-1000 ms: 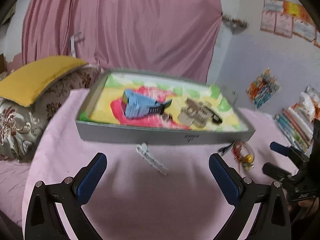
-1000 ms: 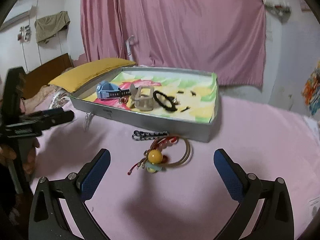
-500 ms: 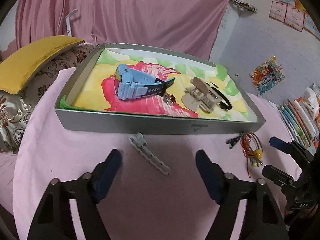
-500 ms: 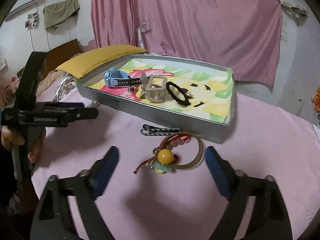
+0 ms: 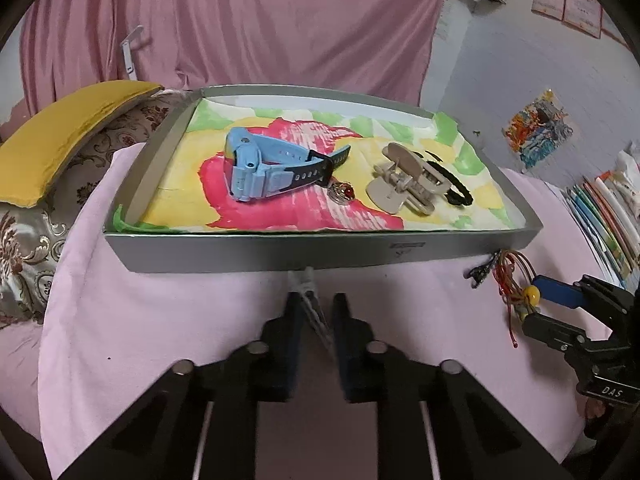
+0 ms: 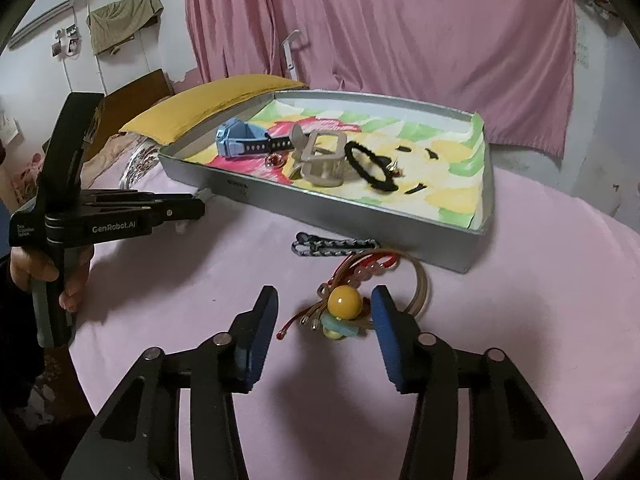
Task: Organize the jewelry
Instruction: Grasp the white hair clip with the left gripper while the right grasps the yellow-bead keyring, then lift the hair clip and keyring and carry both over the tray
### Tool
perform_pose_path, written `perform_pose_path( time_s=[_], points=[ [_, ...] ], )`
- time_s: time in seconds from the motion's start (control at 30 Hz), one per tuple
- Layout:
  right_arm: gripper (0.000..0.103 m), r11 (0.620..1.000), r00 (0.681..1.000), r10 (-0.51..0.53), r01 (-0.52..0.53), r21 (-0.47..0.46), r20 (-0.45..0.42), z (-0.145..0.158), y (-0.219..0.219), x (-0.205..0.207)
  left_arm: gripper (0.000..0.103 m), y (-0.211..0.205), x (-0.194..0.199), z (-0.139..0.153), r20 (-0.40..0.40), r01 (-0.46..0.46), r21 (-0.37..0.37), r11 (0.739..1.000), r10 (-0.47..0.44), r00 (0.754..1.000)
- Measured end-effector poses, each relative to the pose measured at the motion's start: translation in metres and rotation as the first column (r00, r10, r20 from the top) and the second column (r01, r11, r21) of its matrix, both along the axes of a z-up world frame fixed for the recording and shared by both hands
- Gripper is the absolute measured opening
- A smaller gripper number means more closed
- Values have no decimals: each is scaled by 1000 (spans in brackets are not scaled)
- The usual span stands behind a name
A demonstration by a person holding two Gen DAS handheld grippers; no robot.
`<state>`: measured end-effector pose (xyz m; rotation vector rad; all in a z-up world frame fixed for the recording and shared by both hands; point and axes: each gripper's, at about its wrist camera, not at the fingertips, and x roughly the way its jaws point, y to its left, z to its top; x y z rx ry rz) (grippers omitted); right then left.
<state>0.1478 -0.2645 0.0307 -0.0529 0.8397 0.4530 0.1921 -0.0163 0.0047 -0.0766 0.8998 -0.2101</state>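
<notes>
A grey tray [image 5: 320, 250] with a colourful liner holds a blue watch [image 5: 256, 168], a small red-stone ring [image 5: 341, 192], a beige claw clip [image 5: 404, 184] and a black hair tie [image 5: 456, 188]. My left gripper [image 5: 314, 304] is shut on a pale hair clip [image 5: 310, 300] on the pink cloth just in front of the tray. My right gripper [image 6: 324, 308] is open, its fingers either side of a hair tie with a yellow bead [image 6: 346, 302]. A patterned barrette [image 6: 332, 245] lies beyond it by the tray [image 6: 360, 216].
The left gripper also shows in the right wrist view [image 6: 132, 216], held in a hand. A yellow pillow [image 5: 64, 128] lies left of the tray. Books [image 5: 604, 216] are stacked at the right. A pink curtain [image 6: 400, 40] hangs behind.
My left gripper moved forward and closed on the pale hair clip. My right gripper moved closer to the bead hair tie and its fingers narrowed around it.
</notes>
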Motion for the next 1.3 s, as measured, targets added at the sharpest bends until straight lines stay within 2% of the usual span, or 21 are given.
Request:
perform_pose_path(
  time_s=[0.1,0.23,0.4,0.5,0.57,0.67,0.9,1.1,1.3],
  points=[
    [37,1000,1000,0,0,24,-13,-1,-2,1,7,-3,-2,0,-2,22,1,1000,-22,1000],
    [23,999,999,-9,10,48,-33,-3,-5,3,7,-6,-8,1,-10,73,-20,997,-73,997],
    [22,999,1000,-17,17,50,-8,-3,-3,-3,7,-6,-13,0,-31,109,-71,991,-112,993],
    [21,999,999,-26,25,44,25,0,-2,-9,7,-3,-20,1,-10,123,-144,982,-126,992],
    [21,998,997,-37,34,45,67,6,-2,-14,7,-3,-26,4,32,139,-187,972,-136,990],
    [20,998,994,-38,34,43,103,11,1,-20,7,-4,-32,11,91,151,-207,967,-135,987],
    [20,998,968,-57,49,37,243,31,7,-37,7,-6,-43,32,243,147,-202,968,-96,965],
    [20,998,927,-52,39,43,371,56,17,-46,7,-1,-48,53,386,107,-210,972,-19,922],
    [20,995,865,-88,53,84,494,87,21,-42,7,-3,-47,73,496,60,-174,983,35,868]
  ],
)
